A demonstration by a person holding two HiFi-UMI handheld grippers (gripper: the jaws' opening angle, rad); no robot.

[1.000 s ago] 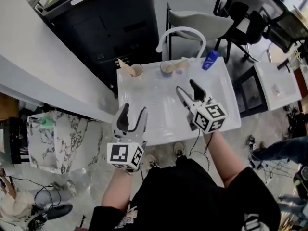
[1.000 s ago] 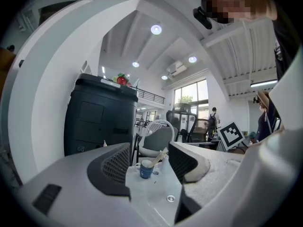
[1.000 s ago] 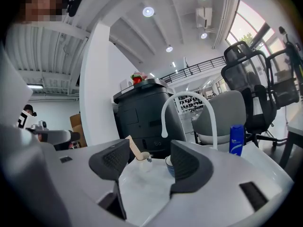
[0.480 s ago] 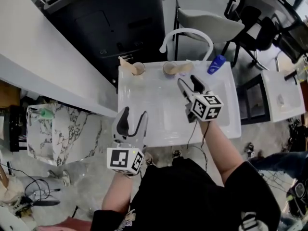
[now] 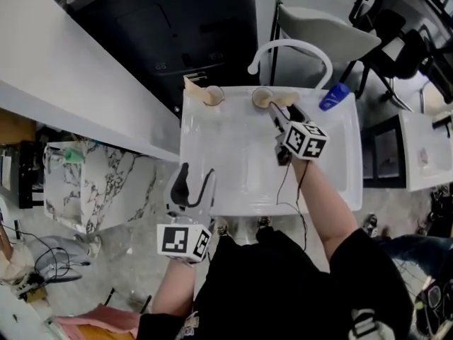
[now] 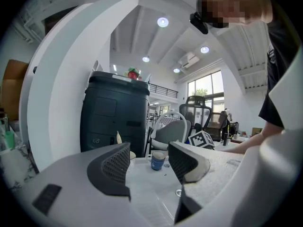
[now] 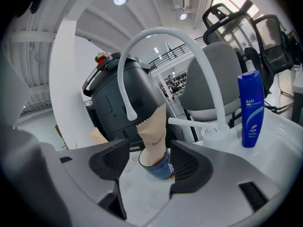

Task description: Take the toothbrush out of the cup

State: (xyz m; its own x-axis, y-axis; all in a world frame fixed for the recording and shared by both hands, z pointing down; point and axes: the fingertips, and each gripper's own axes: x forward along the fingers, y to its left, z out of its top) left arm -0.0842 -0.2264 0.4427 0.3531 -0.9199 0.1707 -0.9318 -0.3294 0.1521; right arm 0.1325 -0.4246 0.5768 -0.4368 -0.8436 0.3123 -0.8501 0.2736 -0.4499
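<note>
Right claw, jaws wide apart and empty, faces the blue cup close ahead. The paper-wrapped toothbrush stands in that cup at the sink's back rim. Only the head view shows a second cup to its left. Left claw gapes empty at the sink's near edge.

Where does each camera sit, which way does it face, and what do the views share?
Head view: on the person's head, facing steeply down at the sink; shows the person's arms, the left hand-held gripper and the right hand-held gripper.
Left gripper view: at the sink's near edge, facing across the basin toward the dark cabinet; its open jaws and the person's sleeve show.
Right gripper view: near the faucet, facing the cup holding the wrapped toothbrush; its open jaws show.
Shared: head and left gripper views both show the right hand-held gripper's marker cube.
</note>
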